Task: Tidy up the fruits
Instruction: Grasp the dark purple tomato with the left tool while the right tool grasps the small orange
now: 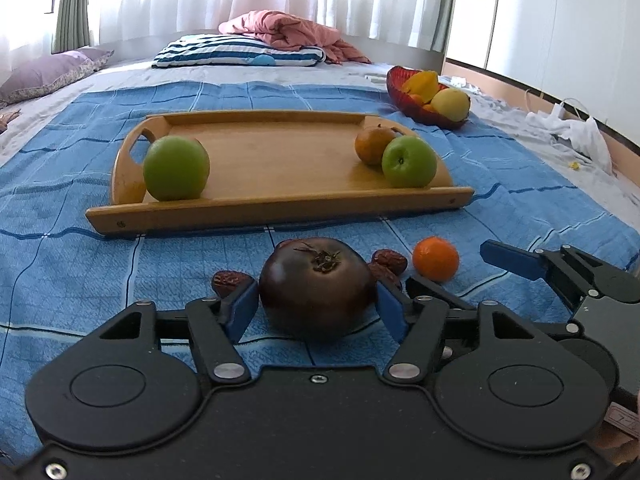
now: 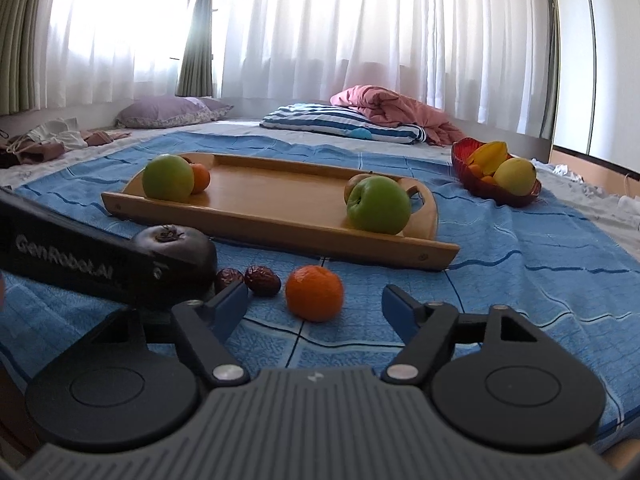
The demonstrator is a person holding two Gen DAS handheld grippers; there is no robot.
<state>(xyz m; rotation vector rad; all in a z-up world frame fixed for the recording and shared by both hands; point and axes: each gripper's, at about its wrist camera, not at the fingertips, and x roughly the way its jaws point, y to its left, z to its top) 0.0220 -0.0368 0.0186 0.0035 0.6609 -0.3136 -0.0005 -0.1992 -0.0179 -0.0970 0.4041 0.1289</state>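
Observation:
A dark purple-brown round fruit (image 1: 316,286) lies on the blue blanket between the blue pads of my left gripper (image 1: 316,308); the pads sit against its two sides. It also shows in the right wrist view (image 2: 176,250), partly hidden by the left gripper body. My right gripper (image 2: 314,308) is open and empty, just behind a small orange (image 2: 315,293). The orange also shows in the left wrist view (image 1: 436,259). Brown dates (image 2: 262,280) lie beside it. A wooden tray (image 1: 280,204) holds two green apples (image 1: 176,168) (image 1: 409,162) and a brownish fruit (image 1: 374,145).
A red bowl (image 1: 400,96) with yellow and orange fruit stands at the back right of the blanket. Pillows and a pink quilt (image 1: 288,28) lie behind the tray. White cloth and a cable lie off the blanket's right edge.

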